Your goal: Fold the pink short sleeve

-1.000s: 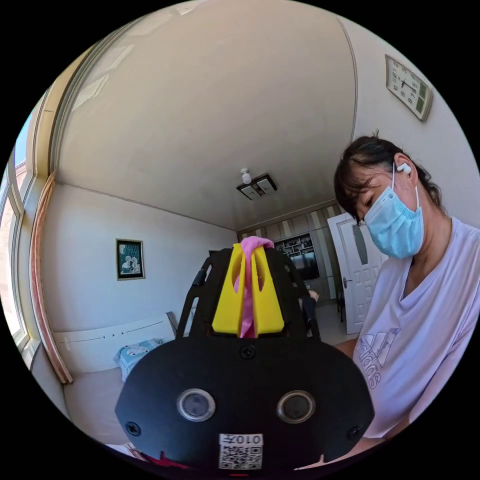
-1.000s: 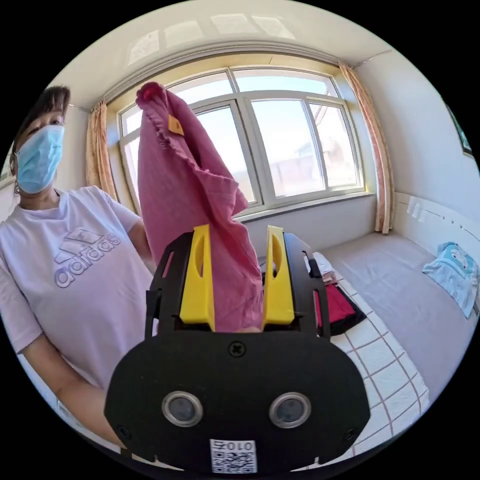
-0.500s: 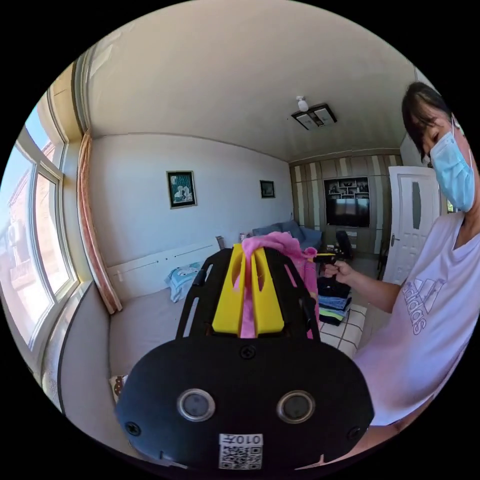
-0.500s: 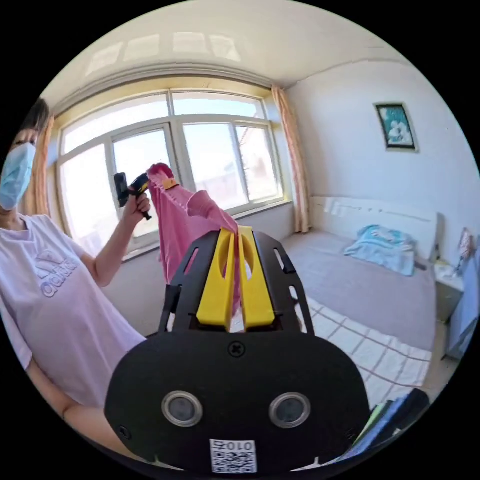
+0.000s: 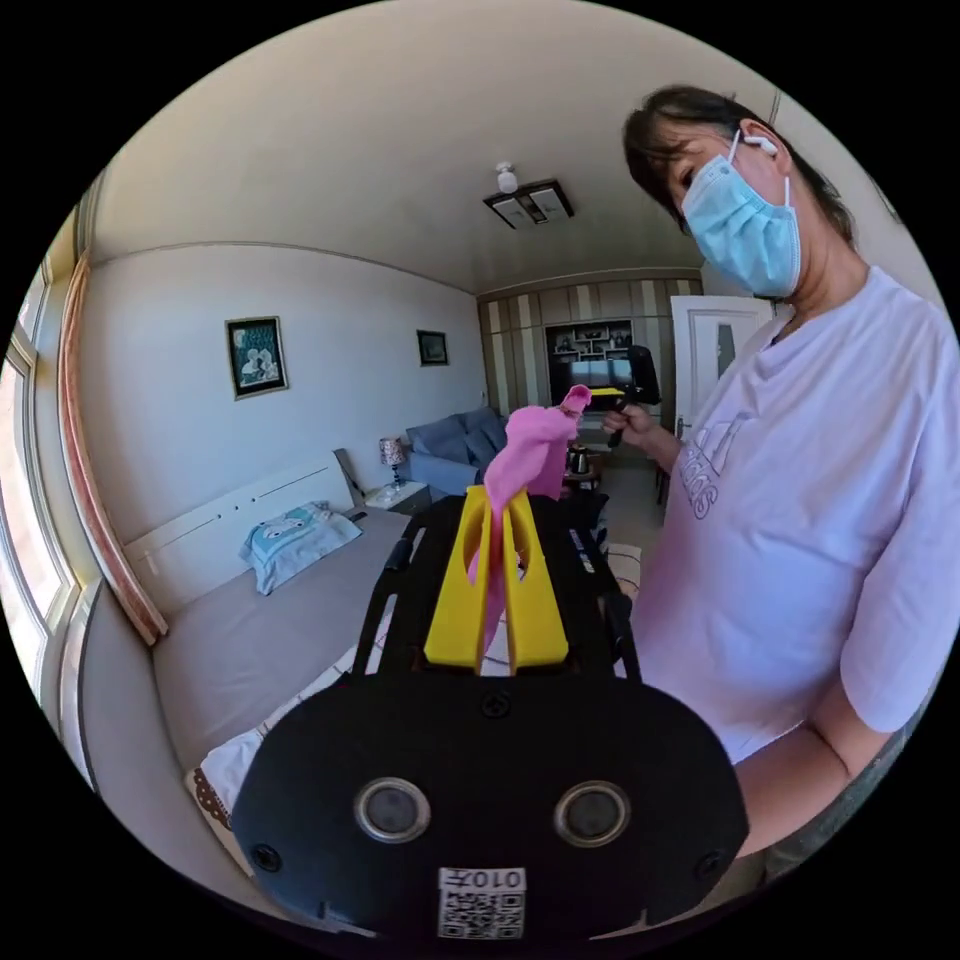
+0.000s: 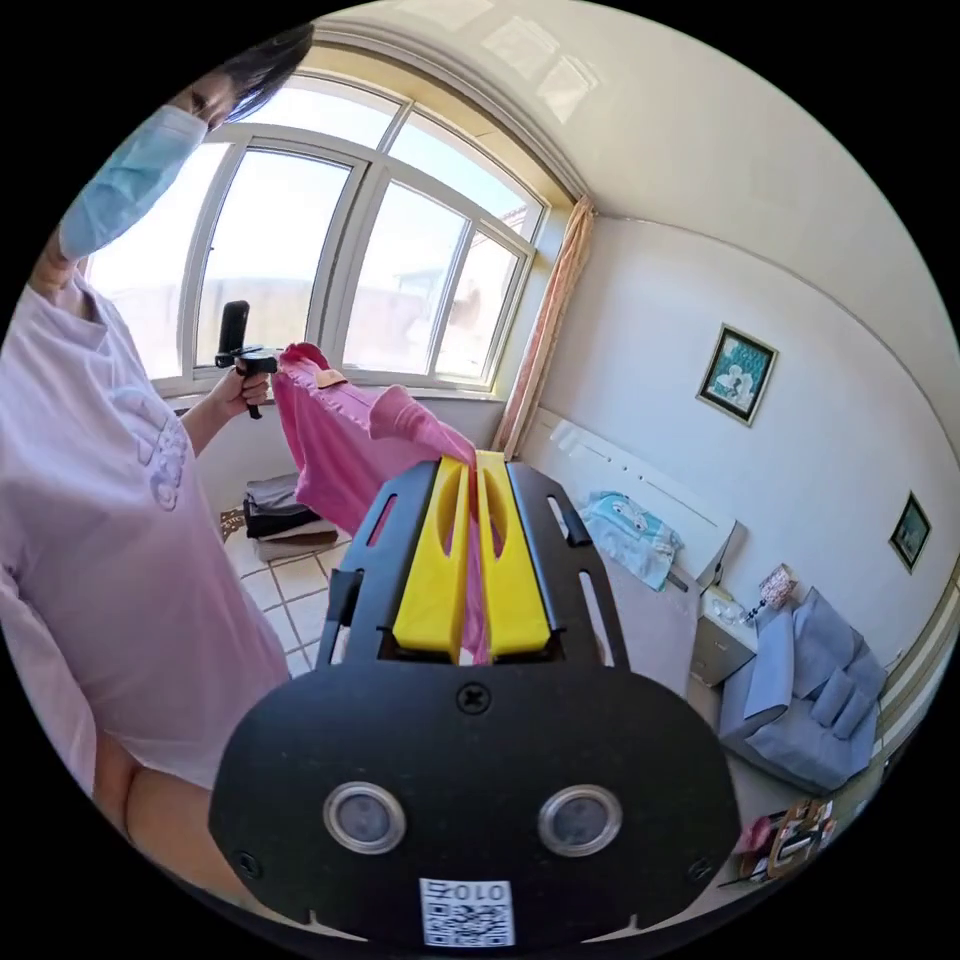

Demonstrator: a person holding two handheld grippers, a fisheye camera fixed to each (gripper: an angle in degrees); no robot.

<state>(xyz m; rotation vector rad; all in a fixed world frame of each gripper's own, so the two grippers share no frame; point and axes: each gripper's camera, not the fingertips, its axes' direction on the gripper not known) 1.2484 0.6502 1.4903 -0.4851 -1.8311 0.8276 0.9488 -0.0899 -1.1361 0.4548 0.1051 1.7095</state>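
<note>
Pink short sleeve (image 6: 345,455) held up in the air, stretched between the two tongs, sagging a bit in the middle, not on any surface. Left gripper (image 5: 497,520) jaws clamped on a pink edge; the cloth runs out past its tips toward the other tongs. Right gripper (image 6: 472,500) jaws likewise pinched on pink fabric. Person's hand (image 6: 235,390) holds the far tongs. Bed (image 5: 250,640) lies below the tongs. Step looks like spreading: pull tongs apart evenly, keep both clamps tight, lay flat before folding.
</note>
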